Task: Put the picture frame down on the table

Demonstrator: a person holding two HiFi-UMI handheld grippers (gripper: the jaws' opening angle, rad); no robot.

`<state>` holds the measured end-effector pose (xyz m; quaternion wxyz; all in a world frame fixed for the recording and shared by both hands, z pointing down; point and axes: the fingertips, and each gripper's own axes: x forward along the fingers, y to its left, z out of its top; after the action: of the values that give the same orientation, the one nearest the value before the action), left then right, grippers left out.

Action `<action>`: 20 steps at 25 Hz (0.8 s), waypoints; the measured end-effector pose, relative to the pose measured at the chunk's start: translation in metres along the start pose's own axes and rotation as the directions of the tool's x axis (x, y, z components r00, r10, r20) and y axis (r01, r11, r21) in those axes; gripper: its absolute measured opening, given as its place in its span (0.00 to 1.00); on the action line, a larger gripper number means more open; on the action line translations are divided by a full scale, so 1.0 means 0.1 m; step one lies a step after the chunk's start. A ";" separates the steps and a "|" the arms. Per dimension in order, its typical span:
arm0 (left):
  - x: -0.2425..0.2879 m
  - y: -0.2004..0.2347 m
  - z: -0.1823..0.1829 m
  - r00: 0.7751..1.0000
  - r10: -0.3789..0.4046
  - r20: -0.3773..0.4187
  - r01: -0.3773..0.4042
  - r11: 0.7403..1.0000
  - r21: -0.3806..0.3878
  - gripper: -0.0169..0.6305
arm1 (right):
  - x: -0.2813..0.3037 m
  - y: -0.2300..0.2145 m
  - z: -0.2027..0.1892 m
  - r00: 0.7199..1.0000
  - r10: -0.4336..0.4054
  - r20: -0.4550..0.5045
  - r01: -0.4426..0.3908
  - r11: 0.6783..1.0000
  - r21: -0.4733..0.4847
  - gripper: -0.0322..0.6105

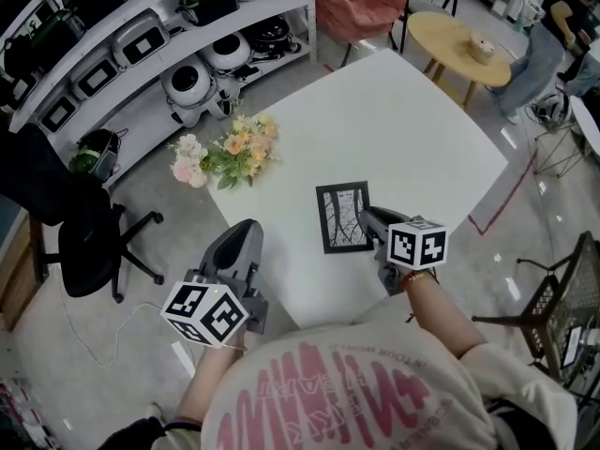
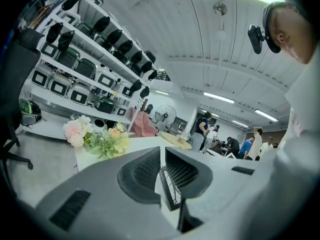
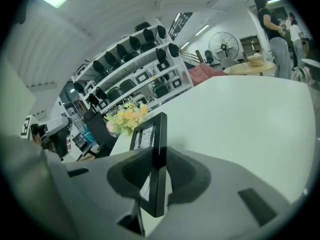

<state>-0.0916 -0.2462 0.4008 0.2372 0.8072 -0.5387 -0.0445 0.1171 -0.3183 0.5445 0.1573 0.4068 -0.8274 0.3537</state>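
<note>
Task thing: the picture frame (image 1: pixel 343 217), black-rimmed with a pale print, is over the near part of the white tabletop (image 1: pixel 403 129) with its face turned up towards the head camera.

Contact with tabletop: I cannot tell whether the frame's far edge already touches the surface or hangs just above it.

Right claw (image 1: pixel 375 221): closed on the frame's right-hand rim. In the right gripper view the dark rim is pinched edge-on between the two pads (image 3: pixel 131 171).

Left claw (image 1: pixel 246 235): jaws drawn almost together with only a thin slit between them, and nothing in it. It is at the tabletop's near-left edge, well apart from the frame, which shows beyond the slit.

Stage: in my judgement the lowering is nearly done, and setting down and letting go remain.

Risk, early release: if the right claw opens while the frame is clear of the surface, the frame would drop and slap down. The glazing, if it has any, could crack.

Risk, pivot: the grip is on one rim only, so the free side may sag or swing and strike first.

Risk, snag: a jaw lying under the rim could drag the frame when it is pulled away.

Risk, edge: the frame is close to the near edge, so a drag towards the person could tip it off.

Flowers (image 1: pixel 230 153): at the far-left corner, well apart and unlikely to interfere.
</note>
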 end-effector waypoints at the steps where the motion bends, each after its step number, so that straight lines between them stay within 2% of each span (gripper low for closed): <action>1: 0.00 0.02 -0.02 1.000 0.005 -0.003 -0.005 1.000 -0.002 0.07 | 0.01 -0.02 -0.01 1.000 0.001 -0.004 -0.001 1.000 0.010 0.19; 11: -0.03 0.11 -0.10 1.000 0.019 -0.015 -0.019 1.000 -0.017 0.07 | 0.04 -0.17 -0.14 0.999 -0.007 -0.042 0.013 0.990 0.140 0.19; 20: -0.04 0.13 -0.13 0.999 0.027 -0.022 -0.028 0.999 -0.025 0.07 | 0.08 -0.29 -0.26 0.995 -0.035 -0.090 0.054 0.974 0.220 0.20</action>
<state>-0.1003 -0.2427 0.4175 0.2536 0.7972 -0.5465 -0.0392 0.1341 -0.3163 0.5803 0.1541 0.4248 -0.7658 0.4576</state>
